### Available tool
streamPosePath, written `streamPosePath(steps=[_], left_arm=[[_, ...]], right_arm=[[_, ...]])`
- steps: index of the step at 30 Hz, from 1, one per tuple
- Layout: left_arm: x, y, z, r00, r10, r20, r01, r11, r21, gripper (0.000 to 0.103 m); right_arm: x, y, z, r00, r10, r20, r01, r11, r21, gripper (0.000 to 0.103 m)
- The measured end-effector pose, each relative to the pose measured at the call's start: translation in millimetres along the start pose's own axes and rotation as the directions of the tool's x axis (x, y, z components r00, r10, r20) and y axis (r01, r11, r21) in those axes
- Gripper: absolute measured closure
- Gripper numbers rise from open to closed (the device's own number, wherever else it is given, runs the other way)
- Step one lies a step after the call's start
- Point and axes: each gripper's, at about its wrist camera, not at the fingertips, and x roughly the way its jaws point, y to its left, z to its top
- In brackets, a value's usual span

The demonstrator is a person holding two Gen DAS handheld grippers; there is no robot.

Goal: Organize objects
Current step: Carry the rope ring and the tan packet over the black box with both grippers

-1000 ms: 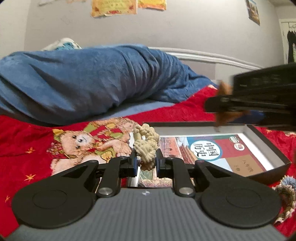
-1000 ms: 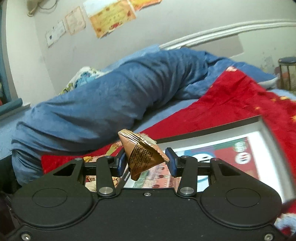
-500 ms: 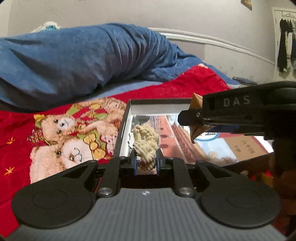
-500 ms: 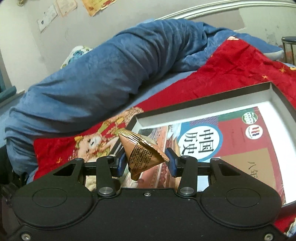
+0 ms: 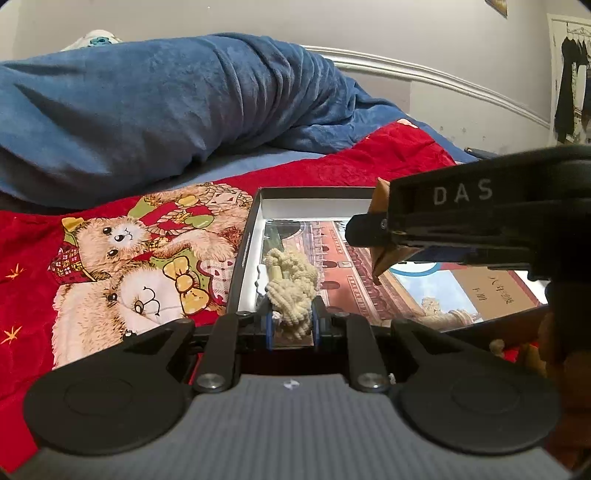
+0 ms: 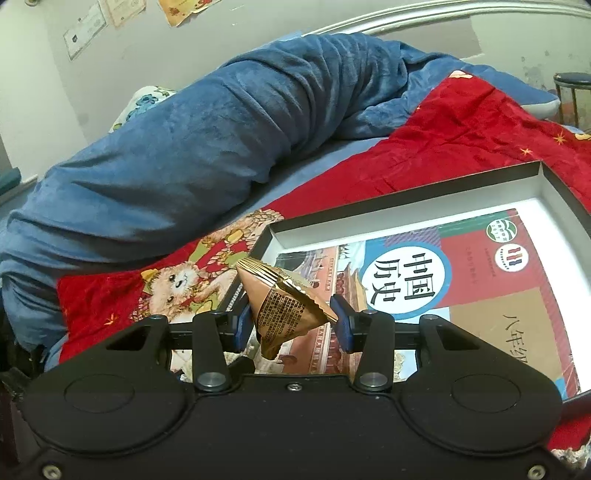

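Left gripper (image 5: 291,325) jaws clamped on cream yarn bundle (image 5: 291,284), over shallow box (image 5: 314,194), red blanket (image 5: 33,243) beneath

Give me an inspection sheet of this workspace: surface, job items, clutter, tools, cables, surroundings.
Surface: bed with a red teddy-bear blanket.
Job's things: shallow black box, open, with a textbook lying flat inside; cream knitted bundle; bronze foil packet.
Clutter: a knitted piece is partly seen beside the box's near edge.
Grippers: left tool is shut on the cream knitted bundle over the box's left end; right tool is shut on the bronze foil packet above the textbook.
Cables: nothing seen.
Surroundings: rolled blue blanket behind; a white bed rail; papers on the wall; dark clothes hanging at the far right.
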Motion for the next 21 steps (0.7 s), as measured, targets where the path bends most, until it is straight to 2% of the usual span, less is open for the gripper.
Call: streamPosePath(steps=[5, 8, 11, 16, 21], left_arm=[[-1.0, -2.3, -3.0, 1.0, 0.019, 0.007, -0.019, 1.0, -0.012, 0.079], [-6.2, -11.0, -9.4, 0.996, 0.068, 0.057, -0.07, 0.997, 0.03, 0.078], [-9.1, -11.2, -11.0, 0.995, 0.068, 0.075, -0.071, 0.997, 0.036, 0.078], [-7.6, -6.5, -9.2, 0.996, 0.054, 0.066, -0.056, 0.998, 0.018, 0.075], [-10.6, -5.1, -10.2, 0.996, 0.057, 0.064, -0.057, 0.998, 0.002, 0.076]], right_arm=[[0.8, 2.0, -2.3, 0.999, -0.047, 0.002, 0.047, 0.999, 0.021, 0.06], [0.4, 6.6, -2.5, 0.995, -0.098, 0.013, 0.098, 0.995, 0.017, 0.06], [-3.9, 9.4, -2.1, 0.989, -0.144, 0.035, 0.144, 0.99, 0.005, 0.06], [-3.9, 4.7, -5.3, 0.991, -0.126, 0.04, 0.125, 0.992, 0.03, 0.06], [4.3, 2.5, -10.1, 0.992, -0.126, 0.007, 0.126, 0.991, 0.045, 0.06]])
